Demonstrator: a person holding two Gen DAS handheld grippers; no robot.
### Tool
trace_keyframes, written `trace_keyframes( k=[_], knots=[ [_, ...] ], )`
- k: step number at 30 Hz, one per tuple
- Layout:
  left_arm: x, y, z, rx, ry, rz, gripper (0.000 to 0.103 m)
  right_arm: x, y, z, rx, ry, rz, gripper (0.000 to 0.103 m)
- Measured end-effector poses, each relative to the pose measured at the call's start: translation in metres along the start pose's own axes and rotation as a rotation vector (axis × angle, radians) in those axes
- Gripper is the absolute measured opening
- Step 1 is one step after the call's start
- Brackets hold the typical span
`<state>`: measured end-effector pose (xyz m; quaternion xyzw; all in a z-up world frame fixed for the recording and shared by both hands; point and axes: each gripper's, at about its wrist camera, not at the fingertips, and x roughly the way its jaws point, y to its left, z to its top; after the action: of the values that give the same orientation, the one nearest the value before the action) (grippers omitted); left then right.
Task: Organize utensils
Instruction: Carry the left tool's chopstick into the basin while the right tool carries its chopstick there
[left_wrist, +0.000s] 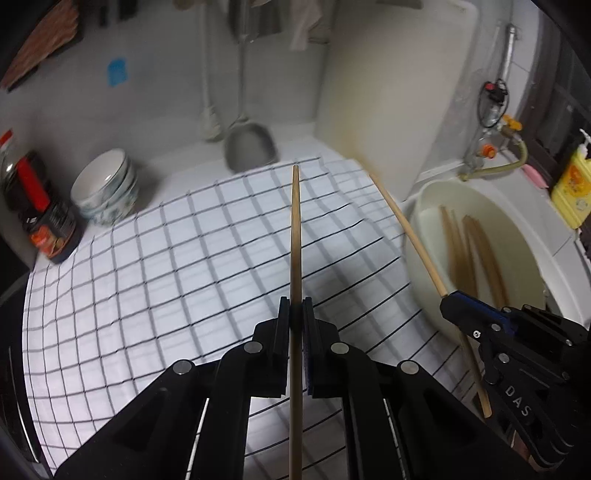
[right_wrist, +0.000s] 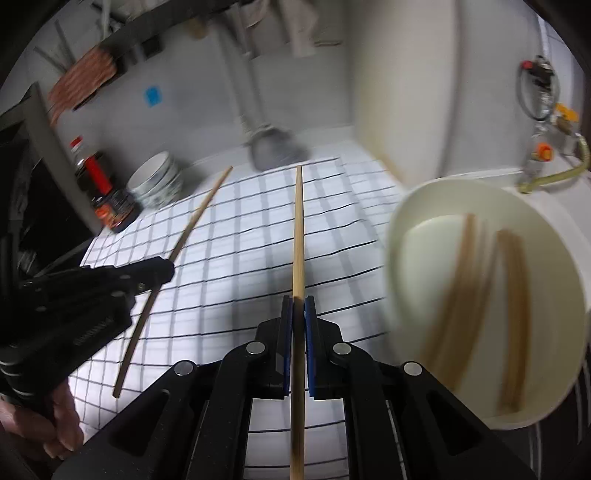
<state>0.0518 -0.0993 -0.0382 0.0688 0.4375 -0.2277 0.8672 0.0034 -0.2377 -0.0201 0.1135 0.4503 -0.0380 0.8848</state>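
Left wrist view shows my left gripper (left_wrist: 295, 306) clamped on one chopstick (left_wrist: 295, 229) mid-frame over the checked cloth (left_wrist: 166, 258), while my right gripper (right_wrist: 298, 306) pinches another (right_wrist: 298, 229). More chopsticks lie in the basin (right_wrist: 406, 229) at right. I should keep both fingers tight and lay each stick flat and parallel on the cloth.

Left gripper (left_wrist: 295, 308) and right gripper (right_wrist: 298, 306) fingers clamped, tilted downward.
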Motion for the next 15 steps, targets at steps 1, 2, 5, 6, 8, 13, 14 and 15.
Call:
trace_keyframes(
  k=[1,2,5,6,8,13,14,15],
  knots=[
    [-0.001,-0.007,0.005,0.01,-0.009,-0.013,0.007,-0.005,-0.011,0.003,0.016,-0.011,-0.017,0.006],
    [-0.003,-0.016,0.011,0.025,-0.02,-0.028,0.007,-0.009,-0.017,0.004,0.025,-0.018,-0.029,0.006],
    [-0.002,-0.039,0.023,0.054,-0.034,-0.063,0.007,-0.02,-0.045,0.007,0.066,-0.044,-0.073,0.006],
    [-0.001,-0.044,0.026,0.061,-0.034,-0.073,0.007,-0.024,-0.053,0.007,0.077,-0.051,-0.086,0.006],
    [0.002,-0.061,0.034,0.081,-0.037,-0.097,0.007,-0.03,-0.069,0.008,0.101,-0.062,-0.114,0.006],
    [0.011,-0.103,0.048,0.131,-0.032,-0.158,0.007,-0.042,-0.108,0.008,0.164,-0.083,-0.169,0.006],
    [0.013,-0.109,0.05,0.138,-0.028,-0.168,0.007,-0.044,-0.118,0.008,0.183,-0.084,-0.18,0.006],
    [0.017,-0.119,0.053,0.147,-0.021,-0.184,0.007,-0.045,-0.127,0.008,0.2,-0.084,-0.188,0.006]
  ],
)
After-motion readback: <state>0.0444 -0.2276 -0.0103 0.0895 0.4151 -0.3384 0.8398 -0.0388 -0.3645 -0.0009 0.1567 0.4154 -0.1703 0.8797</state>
